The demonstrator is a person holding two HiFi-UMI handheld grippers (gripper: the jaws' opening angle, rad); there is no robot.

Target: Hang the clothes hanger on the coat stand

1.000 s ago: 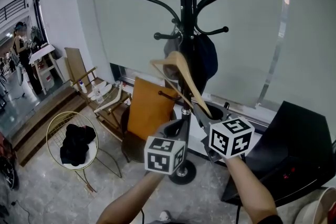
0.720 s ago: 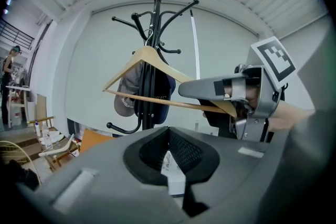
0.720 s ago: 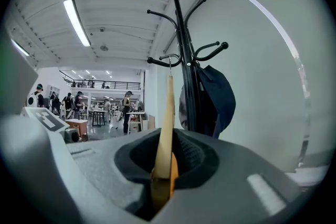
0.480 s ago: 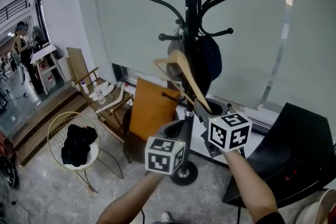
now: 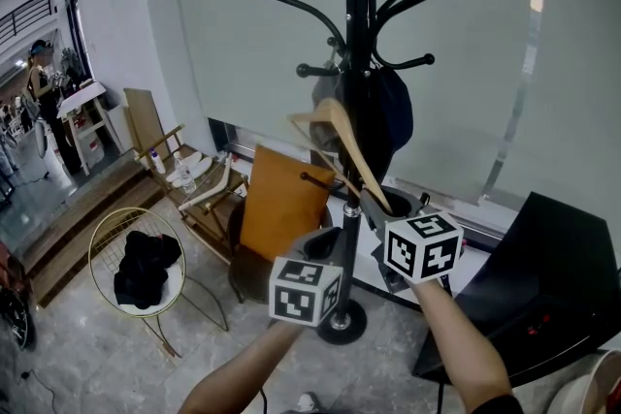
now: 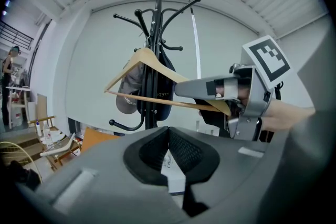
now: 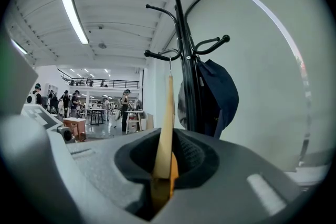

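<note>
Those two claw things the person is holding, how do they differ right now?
The right gripper clamps one end of the wooden hanger; the left gripper is shut on nothing. The right gripper sits higher, nearer the coat stand, than the left gripper. Both carry marker cubes.

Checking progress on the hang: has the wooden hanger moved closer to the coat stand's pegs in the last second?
No. Judged against the coat stand, the hanger keeps its place: its top just below the stand's short left peg, as before.
</note>
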